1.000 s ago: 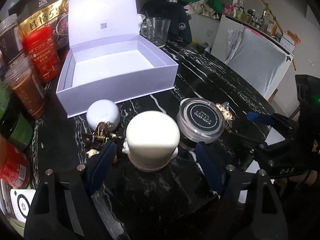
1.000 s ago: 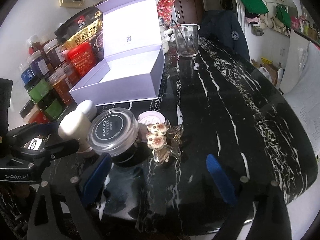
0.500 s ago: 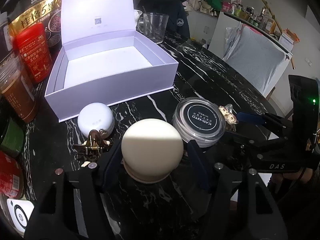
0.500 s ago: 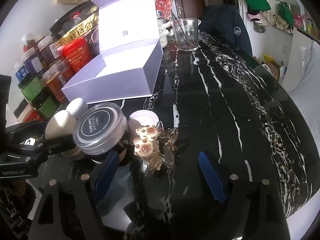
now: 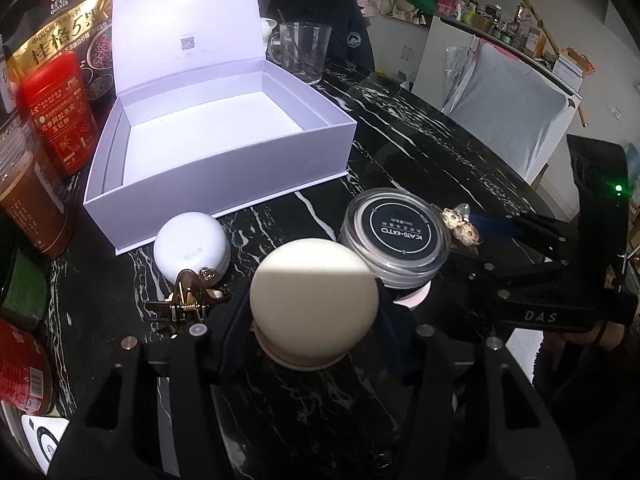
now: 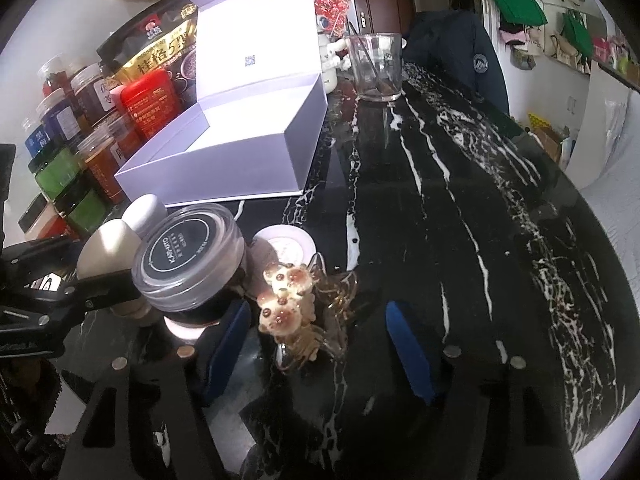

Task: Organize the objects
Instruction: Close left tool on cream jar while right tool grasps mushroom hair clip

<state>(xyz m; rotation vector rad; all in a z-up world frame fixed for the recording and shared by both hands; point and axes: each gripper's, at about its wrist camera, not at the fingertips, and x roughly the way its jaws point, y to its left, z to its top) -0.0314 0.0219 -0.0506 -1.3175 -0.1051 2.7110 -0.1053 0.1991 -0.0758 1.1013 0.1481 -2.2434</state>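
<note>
The left gripper [image 5: 314, 334] has just been closing and now clamps the cream dome-capped bottle [image 5: 314, 302], its blue pads pressed against the bottle's sides just below the rounded cap. The bottle stands upright on the black marble table [image 6: 460, 220], so its long axis runs vertical and crosses the line between the pads, which suits a straight lift. The white gift box [image 5: 224, 140] lies straight ahead of this gripper, lid propped open and interior bare, with the small white round jar [image 5: 192, 246] and a gold hair clip [image 5: 186, 300] between bottle and box, to the left of the path. The right gripper [image 6: 320, 344] has also just been closing, but its jaws stand apart: the bear-decorated hair claw [image 6: 298, 308] sits between them, close to the left pad and well clear of the right one, neither pad visibly pressing on it. The clip's long axis runs roughly along the gripper's pointing direction, so the jaws would meet its flanks. The black-lidded KATO-KATO jar [image 6: 188, 258] stands just to the left of the clip, touching or nearly touching the left finger, and a pink-lidded tin [image 6: 286, 246] sits just behind. Judged from this, the left hand is ready to carry its bottle forward to the box, while the right needs further closing.
</note>
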